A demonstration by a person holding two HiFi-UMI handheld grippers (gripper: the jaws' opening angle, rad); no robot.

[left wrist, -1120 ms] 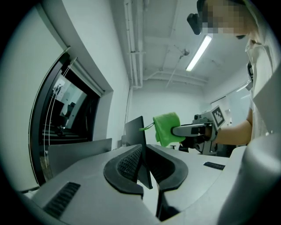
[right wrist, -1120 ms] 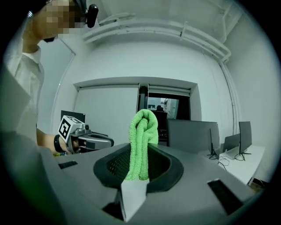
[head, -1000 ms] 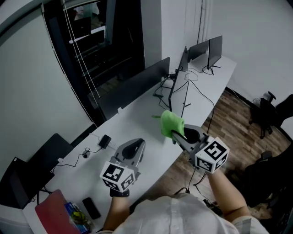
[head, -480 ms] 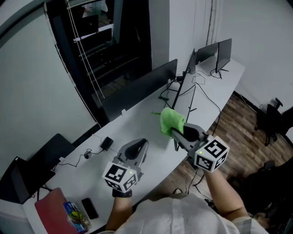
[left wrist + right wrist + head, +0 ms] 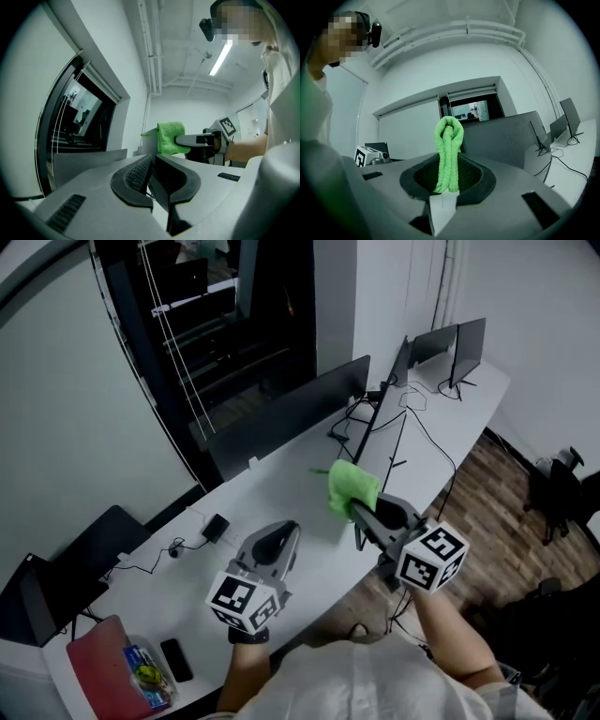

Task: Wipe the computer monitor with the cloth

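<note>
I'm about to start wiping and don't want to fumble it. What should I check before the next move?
1. The cloth clamped in the right gripper: ok.
2. Enough cloth past the jaws to wipe with: ok.
3. The left gripper shut and empty: ok.
4. Cloth on the monitor: not ok, apart.
5. Screen side facing the cloth: cannot tell, seen edge-on.
6. Loose cables off the path: cannot tell.

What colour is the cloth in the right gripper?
Bright green; the cloth shows best in the right gripper view.

Dim, cool cast, fisheye edges, sharp
</note>
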